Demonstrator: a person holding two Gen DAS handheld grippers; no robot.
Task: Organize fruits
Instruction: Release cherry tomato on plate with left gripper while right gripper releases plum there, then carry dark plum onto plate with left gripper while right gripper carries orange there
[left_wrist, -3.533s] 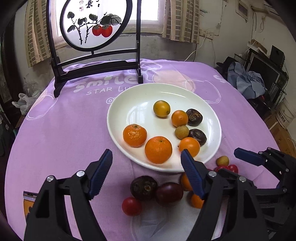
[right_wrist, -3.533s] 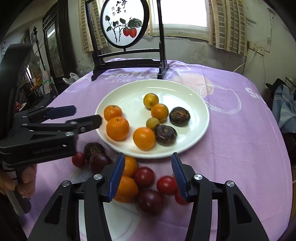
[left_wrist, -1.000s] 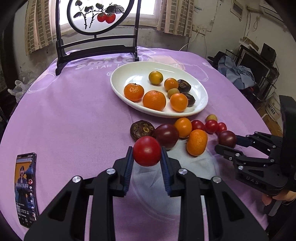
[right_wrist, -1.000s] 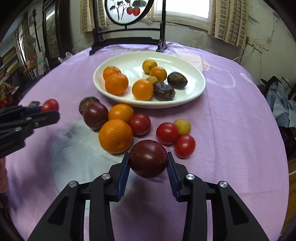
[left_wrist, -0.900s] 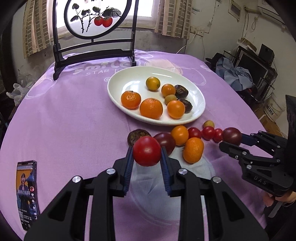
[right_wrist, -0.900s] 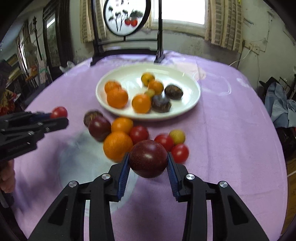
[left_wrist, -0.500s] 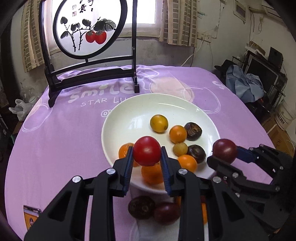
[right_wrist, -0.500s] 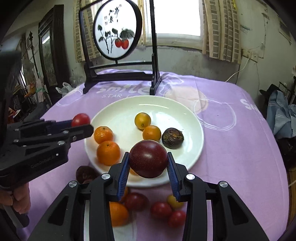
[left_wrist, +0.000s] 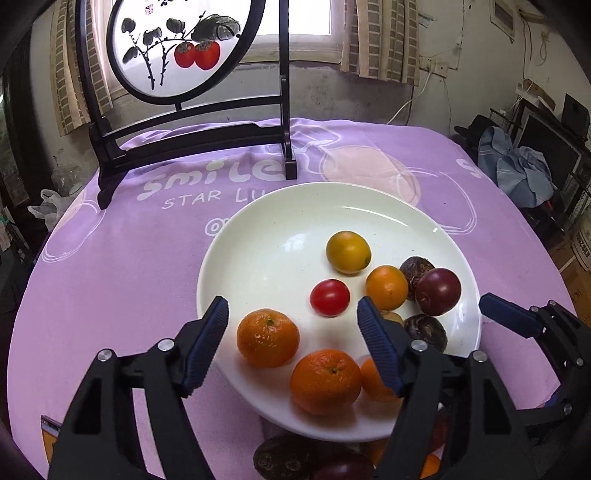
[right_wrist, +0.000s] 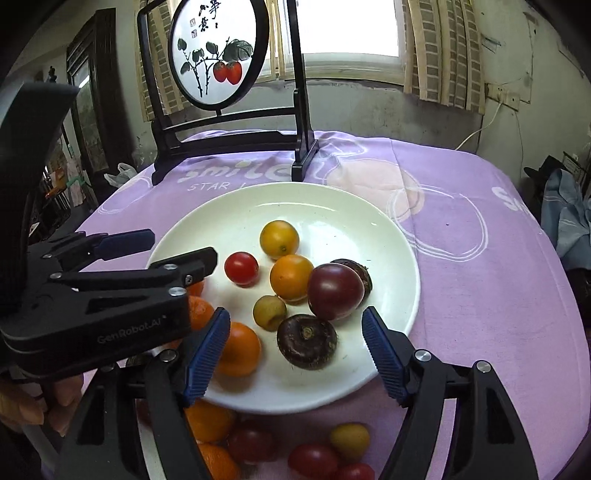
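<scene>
**Fruit plate, both tools empty**

Left hand-held gripper (left_wrist: 291, 347): jaws spread wide, nothing between them, poised over the near left part of the white plate (left_wrist: 258, 236). Right hand-held gripper (right_wrist: 295, 347): likewise spread wide and empty, over the plate's near edge.

On the plate:
- red tomato (left_wrist: 330, 297), near the middle, apart from its neighbours; roughly round, long axis cannot be told.
- dark purple plum (right_wrist: 335, 291), right of centre, resting against a brown passion fruit (right_wrist: 360, 273) behind it and just beside a small orange (right_wrist: 291, 277).
- yellow citrus (left_wrist: 348, 252), slightly oval, long axis running left to right in the left wrist view, blunt tip to the right.
- second brown passion fruit (right_wrist: 306, 341), stem scar facing up towards the camera.
- small yellow-green fruit (right_wrist: 269, 312); two mandarins (left_wrist: 267, 338) (left_wrist: 325, 382), stem ends up.

Off the plate, on the purple-clothed desk (right_wrist: 480, 295), near edge: further tomatoes (right_wrist: 313, 460), oranges (right_wrist: 208, 421) and a yellow fruit (right_wrist: 349, 440), loosely clustered.

Behind the plate: framed round screen (left_wrist: 184, 48) painted with persimmons, upright on a black stand.
</scene>
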